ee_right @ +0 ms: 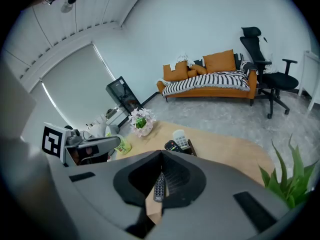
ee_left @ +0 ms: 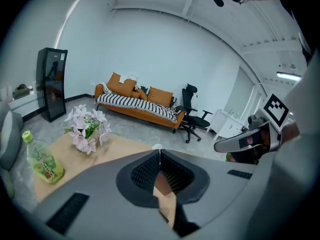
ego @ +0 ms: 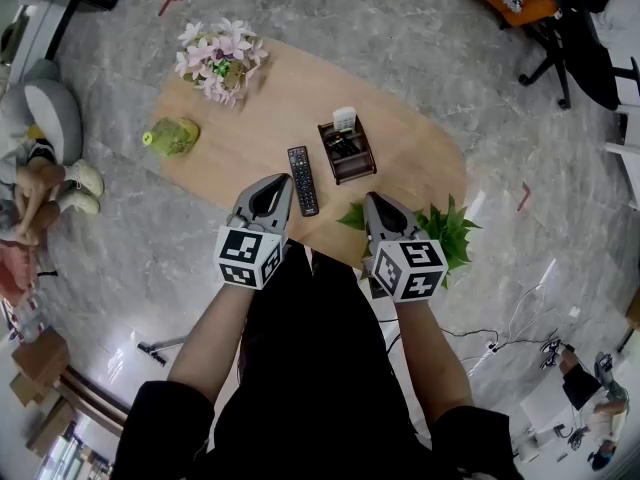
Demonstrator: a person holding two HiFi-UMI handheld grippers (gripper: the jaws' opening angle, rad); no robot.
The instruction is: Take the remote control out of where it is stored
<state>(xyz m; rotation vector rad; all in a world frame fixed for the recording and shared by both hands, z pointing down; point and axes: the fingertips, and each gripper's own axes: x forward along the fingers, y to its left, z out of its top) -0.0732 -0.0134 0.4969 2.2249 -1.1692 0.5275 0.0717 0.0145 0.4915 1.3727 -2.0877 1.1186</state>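
Observation:
A black remote control point(ego: 302, 180) lies flat on the wooden table point(ego: 420, 158), just left of a brown holder point(ego: 348, 151). The holder keeps a white remote point(ego: 344, 119) and another black one. My left gripper point(ego: 283, 180) hovers over the table's near edge, beside the lying remote, shut and empty; its tips meet in the left gripper view point(ee_left: 160, 151). My right gripper point(ego: 370, 198) hangs near the front edge, also shut on nothing point(ee_right: 161, 154). Through its frame, the lying remote point(ee_right: 159, 186) shows on the table below, with the holder point(ee_right: 180, 145) beyond.
Pink flowers point(ego: 220, 60) and a green bottle point(ego: 170, 136) stand at the table's far left. A green plant point(ego: 445, 230) sits by my right gripper. An orange sofa and a black office chair stand across the room.

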